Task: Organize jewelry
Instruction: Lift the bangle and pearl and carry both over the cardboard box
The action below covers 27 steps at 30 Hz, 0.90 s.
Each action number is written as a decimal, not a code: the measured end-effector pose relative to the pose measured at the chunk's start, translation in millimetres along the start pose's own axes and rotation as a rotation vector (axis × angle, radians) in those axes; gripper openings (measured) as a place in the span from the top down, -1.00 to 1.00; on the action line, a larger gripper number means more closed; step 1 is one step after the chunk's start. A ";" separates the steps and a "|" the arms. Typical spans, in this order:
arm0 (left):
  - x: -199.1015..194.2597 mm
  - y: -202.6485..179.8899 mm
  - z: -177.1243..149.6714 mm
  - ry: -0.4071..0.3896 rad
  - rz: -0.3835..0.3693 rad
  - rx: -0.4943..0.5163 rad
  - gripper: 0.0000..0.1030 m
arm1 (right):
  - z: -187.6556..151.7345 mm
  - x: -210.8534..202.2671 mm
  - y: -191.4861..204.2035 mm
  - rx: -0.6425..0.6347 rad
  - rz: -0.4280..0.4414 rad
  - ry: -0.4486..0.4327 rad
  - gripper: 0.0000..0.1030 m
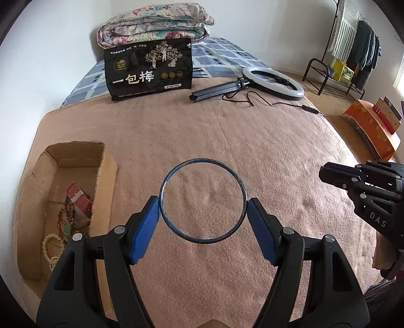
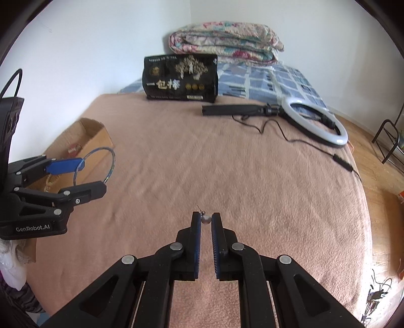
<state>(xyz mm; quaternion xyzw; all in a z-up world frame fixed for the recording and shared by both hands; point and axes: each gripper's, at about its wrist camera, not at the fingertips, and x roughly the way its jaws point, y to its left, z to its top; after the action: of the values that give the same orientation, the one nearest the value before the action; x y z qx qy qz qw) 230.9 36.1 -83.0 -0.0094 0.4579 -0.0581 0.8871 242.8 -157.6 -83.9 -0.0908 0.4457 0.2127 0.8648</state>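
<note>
The left tongs [image 1: 203, 217] grasp a thin blue bangle [image 1: 202, 200] across its width: one blue pad presses each side of the ring, which stands clear above the pink blanket [image 1: 227, 141] on the bed. In the right wrist view the same bangle [image 2: 94, 165] shows nearly edge-on between the left tongs' [image 2: 93, 174] fingers, in front of the cardboard box [image 2: 93, 133].

The right tongs [image 2: 205, 218] are clenched on a small grey bead earring [image 2: 205, 219], pinched right at the fingertips, with its thin wire hook poking out just beyond the left-hand tip. In the left wrist view the right tongs [image 1: 322, 174] sit at the right edge, well apart from the bangle; the earring is too small to make out there.

The cardboard box [image 1: 106, 176] lies left of the left tongs, on the blanket. Inside it lie a white bead string [image 1: 50, 248], darker beaded strands [image 1: 70, 217] and a small red case [image 1: 79, 199].

Farther back on the bed rest a black snack bag [image 1: 149, 68], a ring light [image 1: 272, 82] and a folded quilt [image 1: 154, 22].
</note>
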 end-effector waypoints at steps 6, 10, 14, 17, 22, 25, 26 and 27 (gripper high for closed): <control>-30.9 17.5 -1.4 -0.053 0.026 -0.012 -0.41 | 11.7 -12.7 19.1 -0.016 0.017 -0.041 0.88; -49.0 31.6 -4.6 -0.087 0.057 -0.011 -0.41 | 18.2 -14.0 34.2 -0.031 0.035 -0.050 0.88; -63.7 50.7 -10.4 -0.110 0.082 -0.032 -0.41 | 23.0 -12.4 49.6 -0.043 0.055 -0.054 0.88; -74.1 65.6 -16.5 -0.127 0.108 -0.048 -0.41 | 26.5 -11.4 62.8 -0.054 0.072 -0.059 0.88; -89.0 91.5 -25.0 -0.145 0.135 -0.087 -0.41 | 35.8 -8.3 84.0 -0.067 0.097 -0.071 0.88; -95.0 109.1 -28.4 -0.152 0.152 -0.123 -0.41 | 43.6 -5.7 97.2 -0.073 0.116 -0.078 0.88; -96.2 115.3 -28.8 -0.154 0.158 -0.136 -0.41 | 45.9 -5.1 101.1 -0.075 0.121 -0.080 0.88; -97.2 122.3 -29.1 -0.157 0.164 -0.152 -0.41 | 48.8 -4.0 105.4 -0.078 0.125 -0.081 0.88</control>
<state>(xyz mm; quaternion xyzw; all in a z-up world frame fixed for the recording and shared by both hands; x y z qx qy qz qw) 163.0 169.4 -29.6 -0.0437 0.3895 0.0505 0.9186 229.3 -47.6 -48.6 -0.0879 0.4066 0.2871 0.8629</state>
